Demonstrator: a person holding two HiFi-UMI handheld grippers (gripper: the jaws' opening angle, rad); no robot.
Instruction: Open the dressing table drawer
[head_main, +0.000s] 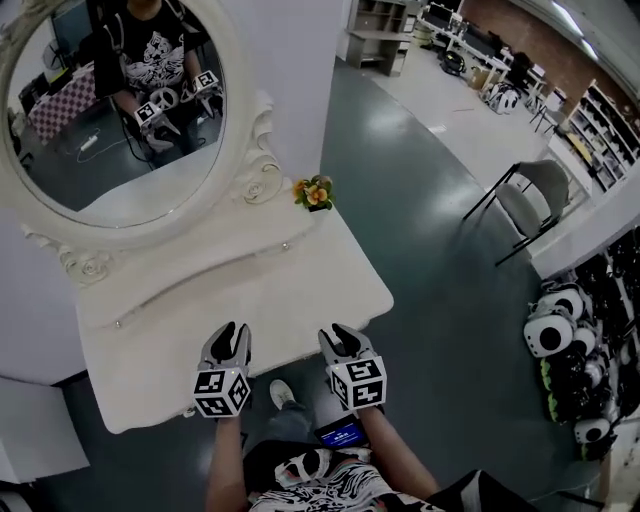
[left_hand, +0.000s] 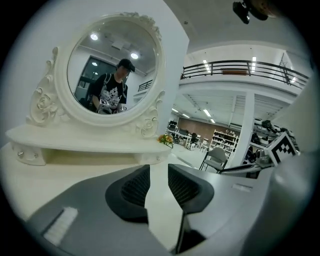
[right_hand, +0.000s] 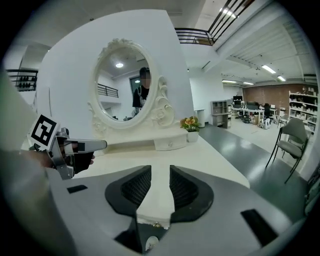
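In the head view, the white table (head_main: 300, 290) is spread from the centre out to 8 o'clock. Its oval mirror (head_main: 110, 100) is raised at 10 o'clock, and a person with both grippers is reflected in it. A grey chair (head_main: 530, 195) is seen on the floor at 2 o'clock, well apart from the table.

The left gripper (head_main: 232, 335) and the right gripper (head_main: 338, 335) are held side by side at 6 o'clock, over the table's near edge. Both sets of jaws are parted, and only the tabletop is seen between them.

Under the mirror a low shelf (head_main: 200, 265) is fitted. A right drawer (right_hand: 170, 144) with a knob is set in its right end, and a left drawer (left_hand: 27, 156) in its left end. Both are closed and lie at 12 o'clock from the grippers, well apart from them.

Flowers (head_main: 315, 192) are stood just beside the right drawer.
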